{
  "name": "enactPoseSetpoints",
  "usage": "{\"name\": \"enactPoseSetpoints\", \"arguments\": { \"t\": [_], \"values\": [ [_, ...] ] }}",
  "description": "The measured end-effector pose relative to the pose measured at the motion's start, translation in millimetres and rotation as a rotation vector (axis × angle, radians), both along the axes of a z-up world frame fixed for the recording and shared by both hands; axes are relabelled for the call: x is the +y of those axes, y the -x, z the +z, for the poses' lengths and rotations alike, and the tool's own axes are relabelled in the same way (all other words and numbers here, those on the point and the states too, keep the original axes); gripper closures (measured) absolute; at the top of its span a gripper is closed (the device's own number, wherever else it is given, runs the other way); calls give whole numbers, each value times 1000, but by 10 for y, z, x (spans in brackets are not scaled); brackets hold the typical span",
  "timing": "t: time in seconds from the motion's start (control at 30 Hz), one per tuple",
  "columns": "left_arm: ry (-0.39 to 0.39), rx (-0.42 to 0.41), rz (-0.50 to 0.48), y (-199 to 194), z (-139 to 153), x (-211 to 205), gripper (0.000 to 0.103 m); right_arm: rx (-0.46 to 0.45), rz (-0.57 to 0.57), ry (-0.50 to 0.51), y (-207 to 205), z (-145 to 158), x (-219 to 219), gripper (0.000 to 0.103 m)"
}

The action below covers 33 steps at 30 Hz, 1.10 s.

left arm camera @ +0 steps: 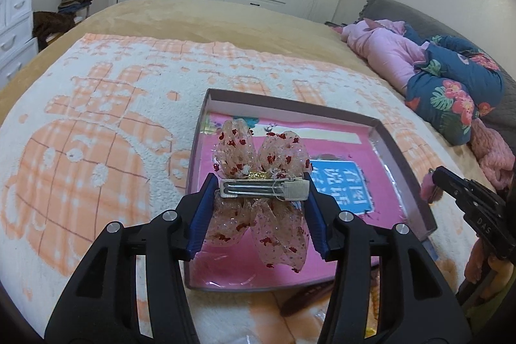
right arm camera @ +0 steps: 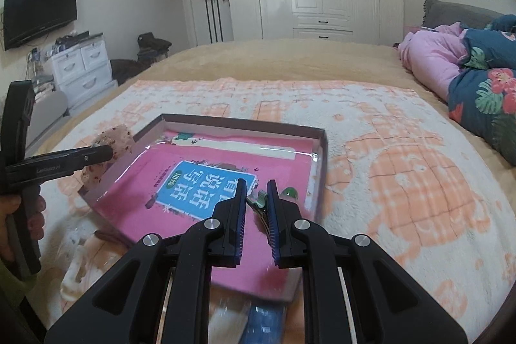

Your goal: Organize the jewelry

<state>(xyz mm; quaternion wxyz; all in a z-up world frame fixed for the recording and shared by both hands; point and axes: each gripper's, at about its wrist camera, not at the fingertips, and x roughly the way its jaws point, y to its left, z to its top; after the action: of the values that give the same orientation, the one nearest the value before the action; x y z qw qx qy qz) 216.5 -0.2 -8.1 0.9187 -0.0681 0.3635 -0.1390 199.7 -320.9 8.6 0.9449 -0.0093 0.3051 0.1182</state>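
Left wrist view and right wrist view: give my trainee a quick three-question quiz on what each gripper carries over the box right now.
1. True or false: the left gripper is shut on the sheer peach ribbon bow hair clip with red specks.
2. Which gripper holds the small green hair clip? A) left gripper B) right gripper C) neither
3. Fill in: the shallow grey-rimmed cardboard box with a pink printed bottom lies on a ____ and white plush blanket.

Key: 1 true, the pads press on the ends of its metal bar. 2 B. 3 peach.
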Motion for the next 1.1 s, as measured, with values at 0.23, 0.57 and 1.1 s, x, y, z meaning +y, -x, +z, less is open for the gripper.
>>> {"name": "enactPoseSetpoints", "arguments": {
  "t": [0.23,0.57,1.1],
  "values": [
    [3,5,13,-32,-72,71,51,51,-31,20,-222,-190,15,90],
    [21,-11,52,62,-51,202,36,59,-67,23,-192,-284,-38,89],
    [84,-146,53,624,255,228,11,-100,-80,-13,504,-10,-140,35]
  ]
}}
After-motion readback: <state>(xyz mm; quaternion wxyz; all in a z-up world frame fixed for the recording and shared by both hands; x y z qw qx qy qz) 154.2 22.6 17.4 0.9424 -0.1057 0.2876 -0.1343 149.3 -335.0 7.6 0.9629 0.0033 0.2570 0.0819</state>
